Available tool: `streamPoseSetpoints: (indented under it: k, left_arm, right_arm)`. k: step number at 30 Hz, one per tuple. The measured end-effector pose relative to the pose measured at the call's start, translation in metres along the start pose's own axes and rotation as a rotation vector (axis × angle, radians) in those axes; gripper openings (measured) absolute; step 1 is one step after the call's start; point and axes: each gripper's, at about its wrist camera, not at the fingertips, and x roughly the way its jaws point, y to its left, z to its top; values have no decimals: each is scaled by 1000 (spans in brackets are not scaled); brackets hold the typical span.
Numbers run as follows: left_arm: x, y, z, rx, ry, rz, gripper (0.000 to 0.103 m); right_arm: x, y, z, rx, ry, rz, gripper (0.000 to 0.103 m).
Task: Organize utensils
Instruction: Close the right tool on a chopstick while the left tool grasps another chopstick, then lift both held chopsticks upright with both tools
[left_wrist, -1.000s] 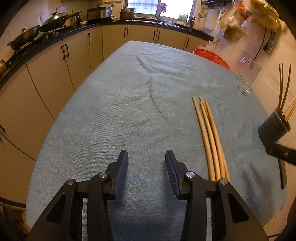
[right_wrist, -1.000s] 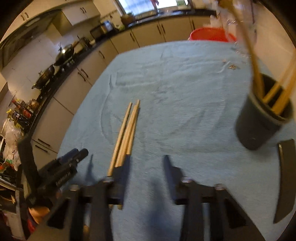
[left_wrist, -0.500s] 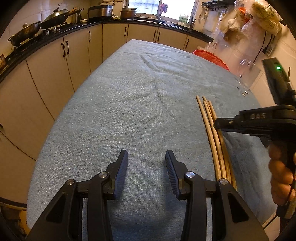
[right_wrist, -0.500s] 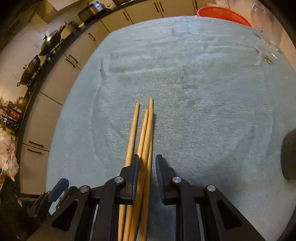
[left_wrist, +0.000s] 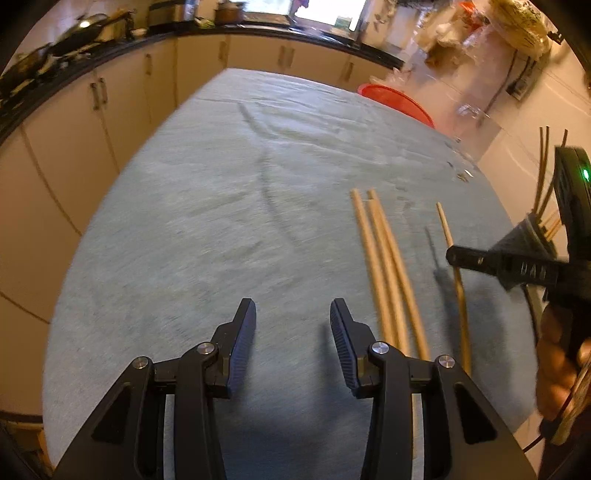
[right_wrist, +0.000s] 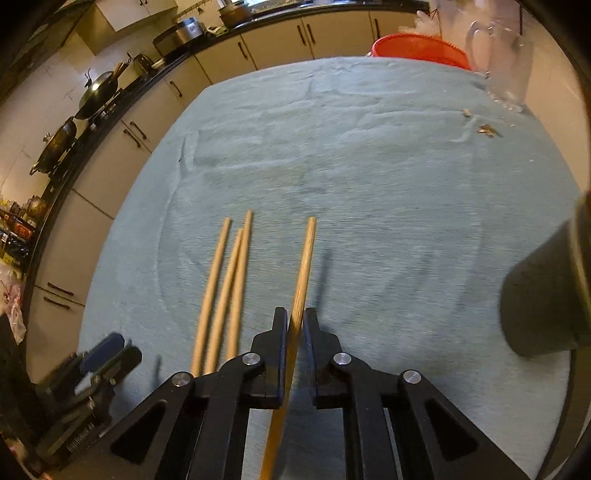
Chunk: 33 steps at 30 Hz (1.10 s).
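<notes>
One chopstick (right_wrist: 303, 266) is held between the two fingers of the right gripper (right_wrist: 294, 326). The jaws are squeezed narrow on it. A shadow lies on the cloth beside its far end, so it seems to be lifted off the blue cloth (right_wrist: 369, 155), with its far end pointing away.

Three more chopsticks (right_wrist: 225, 280) are left lying close together on the cloth, just to the left of the held one. The dark cup (right_wrist: 543, 291) is seen at the right edge, and more sticks are seen standing up in it in the left view.

The left gripper (left_wrist: 292, 325) is held wide, with nothing between its fingers. It hovers over bare cloth, near the three chopsticks (left_wrist: 384, 266).

The step in hand looks like carrying one chopstick to the cup. Next, the stick likely needs to be swung right, tipped upright over the cup's mouth, and let go there. Care would be needed so that the cup is not knocked over.
</notes>
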Motion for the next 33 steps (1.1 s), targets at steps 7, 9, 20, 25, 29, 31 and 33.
streamPoseSetpoints:
  k: [7,9,20,25,29,31,33]
  left_arm:
    - [27,-28,40,9,84,-58,40]
    - [37,-36,50,21,107,-63,38]
    - [75,-63,70,68,193,13,15]
    - [80,-71,71,104,197,54,13]
    - [83,-74,71,122,178,82,7]
    - [80,-71,69,107,166,55,6]
    - [74,-66,67,89,152,28,6]
  right_arm:
    - [-17,-9,-12,6,-33,31,10]
    - [-20,-13,-13,12,-38,40,10]
    - [-23,-24,-14,29,-44,74,10]
    - [-21,-25,-12,21,-42,86,10]
    - [-19,-22,-10,19,-42,81,10]
    - [-20,-22,-10,15,-47,84,10]
    - [-24,-20,-10,3,-59,85,10]
